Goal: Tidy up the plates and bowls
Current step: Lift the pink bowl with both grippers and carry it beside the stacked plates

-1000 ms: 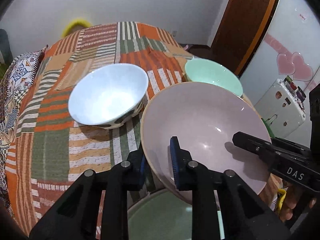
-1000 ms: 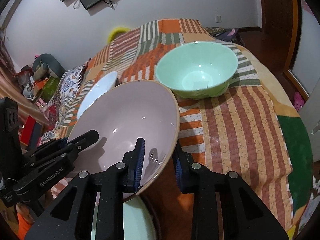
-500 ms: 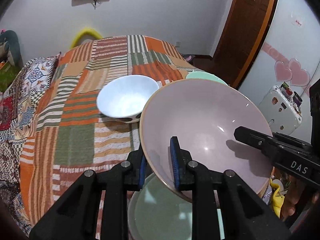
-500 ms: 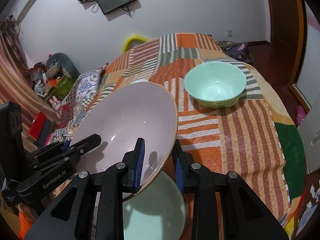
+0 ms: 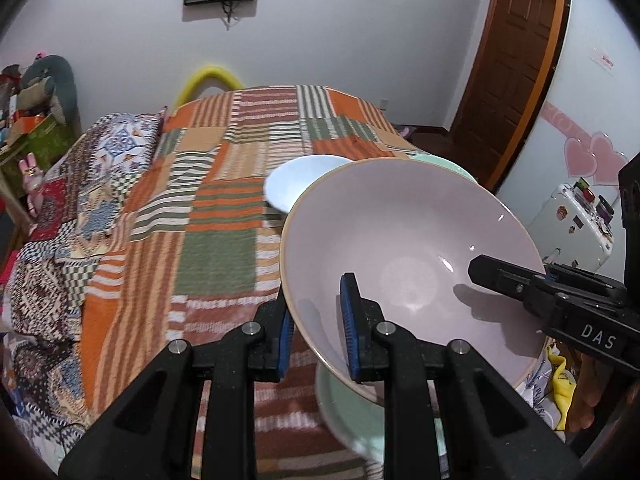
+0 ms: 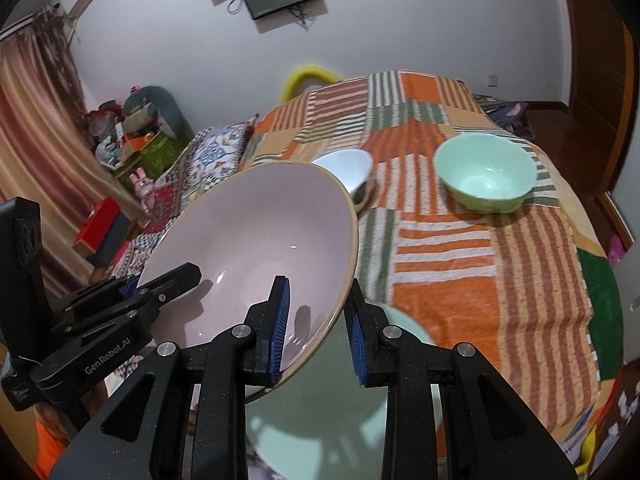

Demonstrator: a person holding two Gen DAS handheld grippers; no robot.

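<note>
Both grippers grasp one pink bowl [image 5: 404, 264] above the bed [image 5: 224, 216]: the left gripper [image 5: 316, 332] pinches its left rim, the right gripper [image 6: 316, 320] its right rim. It hangs tilted over a pale green plate [image 6: 320, 412]. The white bowl [image 6: 348, 168] and green bowl [image 6: 486, 178] sit beyond, well apart.

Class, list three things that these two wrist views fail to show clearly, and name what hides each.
- Left wrist view: the mint green bowl shows only a rim sliver behind the pink bowl.
- Both views: the pale green dish below is blurred and covered by the gripper arms.
- Right wrist view: the pink bowl hides the white bowl's near side.
</note>
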